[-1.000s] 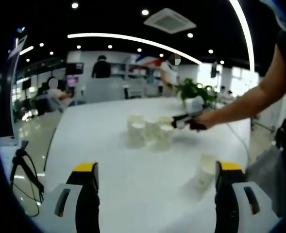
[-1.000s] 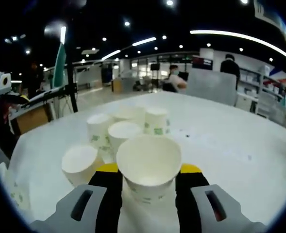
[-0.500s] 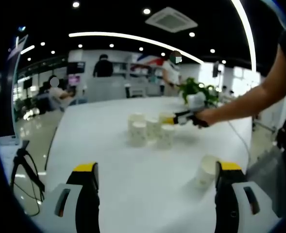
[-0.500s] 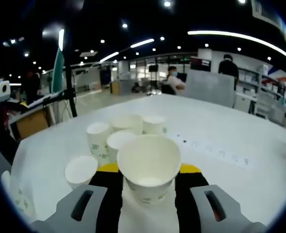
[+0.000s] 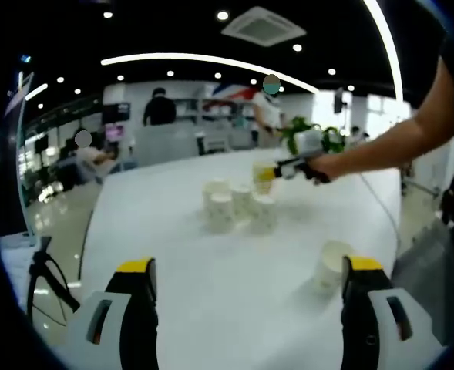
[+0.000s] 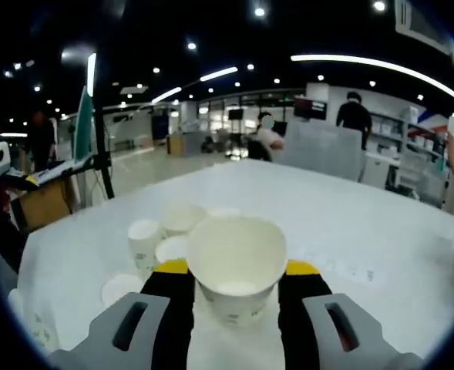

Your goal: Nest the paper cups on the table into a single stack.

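Observation:
In the left gripper view a cluster of white paper cups (image 5: 233, 205) stands mid-table. My right gripper (image 5: 271, 173) hovers above its right side, held by a person's arm (image 5: 388, 150), shut on a paper cup (image 5: 263, 175). A single cup (image 5: 332, 266) stands near my left gripper's right jaw. My left gripper (image 5: 246, 297) is open, with nothing between its jaws. In the right gripper view the held cup (image 6: 237, 266) sits upright between the jaws of my right gripper (image 6: 236, 289), above the cluster (image 6: 167, 231).
The white table (image 5: 211, 270) stretches wide around the cups. A potted plant (image 5: 311, 141) stands at the far right edge. A tripod (image 5: 45, 274) stands on the floor at left. People and desks fill the office behind.
My right gripper has risen with its cup, so the cluster sits lower and smaller in its view. The left gripper has barely moved.

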Motion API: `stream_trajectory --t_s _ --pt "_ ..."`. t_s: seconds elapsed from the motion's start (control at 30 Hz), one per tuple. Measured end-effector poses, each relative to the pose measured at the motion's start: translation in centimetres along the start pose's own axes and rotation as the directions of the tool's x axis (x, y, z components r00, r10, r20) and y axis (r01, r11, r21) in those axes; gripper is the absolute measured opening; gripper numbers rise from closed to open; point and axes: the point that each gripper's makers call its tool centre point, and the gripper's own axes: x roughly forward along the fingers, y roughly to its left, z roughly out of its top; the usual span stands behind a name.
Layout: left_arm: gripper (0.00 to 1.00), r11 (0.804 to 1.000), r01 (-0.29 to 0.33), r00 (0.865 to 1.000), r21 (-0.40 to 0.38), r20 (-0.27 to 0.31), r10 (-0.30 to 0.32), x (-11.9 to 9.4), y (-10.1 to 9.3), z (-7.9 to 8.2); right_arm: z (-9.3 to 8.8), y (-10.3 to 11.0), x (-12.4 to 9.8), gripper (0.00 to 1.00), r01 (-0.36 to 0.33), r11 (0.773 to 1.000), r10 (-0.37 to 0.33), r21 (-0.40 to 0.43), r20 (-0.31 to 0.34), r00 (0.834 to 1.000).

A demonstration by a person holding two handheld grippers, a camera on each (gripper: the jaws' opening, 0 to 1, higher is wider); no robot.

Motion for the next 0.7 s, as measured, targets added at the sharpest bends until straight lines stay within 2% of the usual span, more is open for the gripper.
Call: stream_trajectory --t_s 0.3,0.7 --pt "0.99 1.0 -0.015 1.0 0.014 0.004 0.015 -0.4 0.5 0.2 2.1 -0.2 -0.8 0.39 0.007 1.0 -0.007 -0.017 0.016 1.0" --pt "0.99 1.0 -0.012 1.0 0.028 0.001 0.012 -0.6 0.3 0.3 3.2 -0.3 -0.9 0.39 -0.005 1.0 0.006 -0.023 0.014 1.0"
